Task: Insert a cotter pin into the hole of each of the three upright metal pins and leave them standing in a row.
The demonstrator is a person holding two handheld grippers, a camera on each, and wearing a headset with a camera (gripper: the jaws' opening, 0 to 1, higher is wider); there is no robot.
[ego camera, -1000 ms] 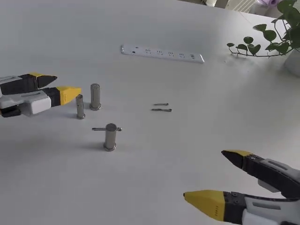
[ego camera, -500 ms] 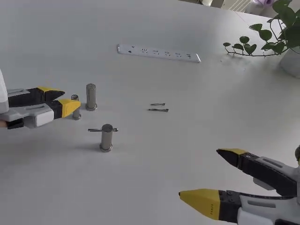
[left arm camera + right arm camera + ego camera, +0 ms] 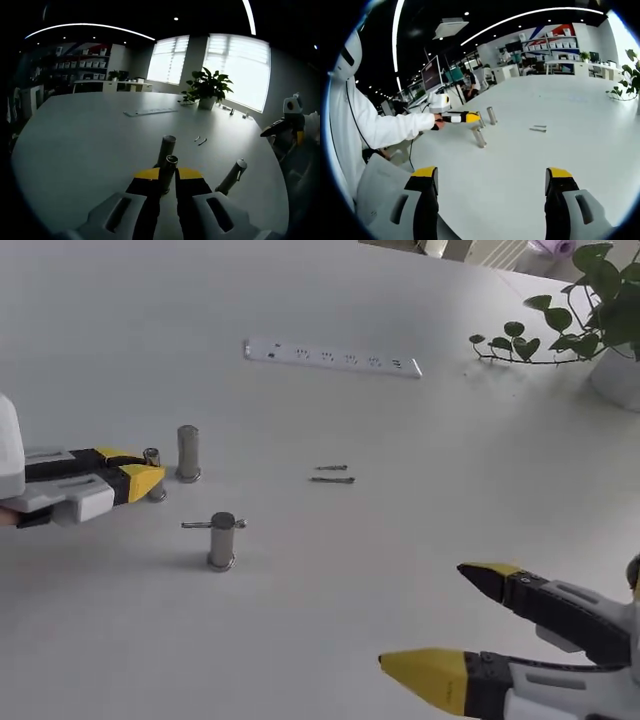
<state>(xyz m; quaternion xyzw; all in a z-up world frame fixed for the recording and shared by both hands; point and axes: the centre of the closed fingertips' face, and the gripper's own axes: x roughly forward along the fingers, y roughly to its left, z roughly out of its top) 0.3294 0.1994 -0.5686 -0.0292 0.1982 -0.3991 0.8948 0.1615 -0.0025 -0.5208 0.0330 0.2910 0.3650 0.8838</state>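
Note:
Three upright metal pins stand at the table's left. My left gripper [image 3: 146,471] [image 3: 168,176] is shut on the shortest pin [image 3: 152,459] [image 3: 168,170], its yellow tips clamped on the pin's sides. Just behind that stands the tall pin [image 3: 187,452] [image 3: 166,147]. Nearer me, a third pin [image 3: 221,541] [image 3: 234,175] carries a cotter pin [image 3: 205,525] through its top. Two loose cotter pins [image 3: 331,474] [image 3: 538,129] lie mid-table. At the lower right my right gripper [image 3: 436,622] [image 3: 492,176] hovers open, holding nothing.
A white power strip [image 3: 330,356] lies across the far side of the white table [image 3: 400,540]. A potted plant [image 3: 585,300] stands at the far right corner. In the right gripper view, a white sleeve [image 3: 385,127] reaches in, and desks stand behind.
My left gripper has moved right onto the shortest pin and shut on it. The right gripper has held roughly still, and the head camera has shifted slightly.

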